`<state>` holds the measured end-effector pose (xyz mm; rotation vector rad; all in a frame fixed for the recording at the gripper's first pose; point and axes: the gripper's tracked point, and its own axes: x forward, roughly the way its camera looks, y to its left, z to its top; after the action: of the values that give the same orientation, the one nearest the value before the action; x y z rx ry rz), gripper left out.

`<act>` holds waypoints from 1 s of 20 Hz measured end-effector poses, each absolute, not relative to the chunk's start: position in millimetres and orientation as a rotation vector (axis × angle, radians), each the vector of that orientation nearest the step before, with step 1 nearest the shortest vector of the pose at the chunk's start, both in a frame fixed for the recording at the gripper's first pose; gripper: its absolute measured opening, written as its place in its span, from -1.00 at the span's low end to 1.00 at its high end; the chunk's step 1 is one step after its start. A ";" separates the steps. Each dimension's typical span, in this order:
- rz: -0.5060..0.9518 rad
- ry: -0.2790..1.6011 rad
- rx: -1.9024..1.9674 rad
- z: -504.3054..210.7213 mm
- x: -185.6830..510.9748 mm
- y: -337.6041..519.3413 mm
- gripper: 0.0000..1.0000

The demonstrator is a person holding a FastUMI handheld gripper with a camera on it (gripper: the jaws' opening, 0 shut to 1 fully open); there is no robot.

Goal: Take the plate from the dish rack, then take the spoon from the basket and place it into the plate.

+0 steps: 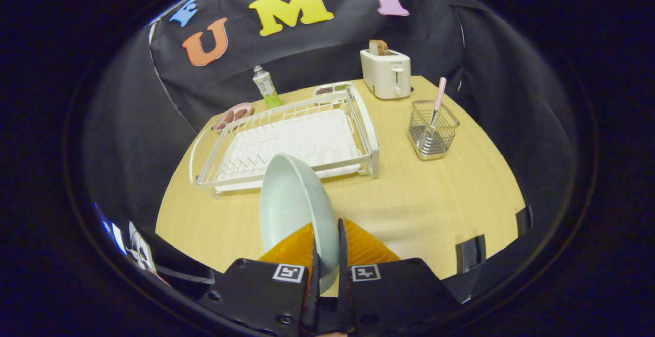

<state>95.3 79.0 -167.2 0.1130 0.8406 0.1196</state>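
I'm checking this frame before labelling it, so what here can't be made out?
- Spoon bowl, gripper view: hidden among the basket wires.
- Plate lower rim: covered by the tool, whose fingers clamp it.
- Contents of the small dishes behind the dish rack: too small.

no readable text, square coded markers on the gripper (327,255) only, bottle (266,87) label too small to read

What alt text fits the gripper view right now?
The tool is shut on a pale plate, held on edge above the wooden table. Beyond it stand the dish rack and a wire basket holding a spoon.
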 end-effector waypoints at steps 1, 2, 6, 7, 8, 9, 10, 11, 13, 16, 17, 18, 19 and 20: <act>0.115 0.858 0.125 -178.8 94.8 74.3 -0.61; 0.132 0.859 0.148 -185.1 95.9 71.5 -0.61; 0.152 0.838 0.160 -206.2 98.8 54.0 -0.55; 0.152 0.835 0.152 -214.2 101.0 49.4 -0.52; 0.161 0.842 0.158 -221.7 101.7 46.6 -0.46; 0.173 0.844 0.171 -226.6 101.5 44.8 -0.43; 0.183 0.843 0.181 -230.0 103.1 43.0 -0.42; 0.185 0.842 0.175 -233.4 103.3 39.2 -0.40; 0.164 0.823 0.117 -238.4 106.3 28.2 -0.30; 0.119 0.762 0.073 -236.9 111.4 19.0 -0.15; 0.112 0.741 0.055 -236.6 112.6 18.0 -0.13; 0.096 0.723 0.029 -235.6 114.3 14.3 -0.11; 0.080 0.694 0.006 -233.4 115.7 10.7 -0.09; 0.075 0.664 -0.015 -228.9 120.0 8.3 -0.08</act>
<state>120.0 8.3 -228.9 -0.0154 0.6644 0.0746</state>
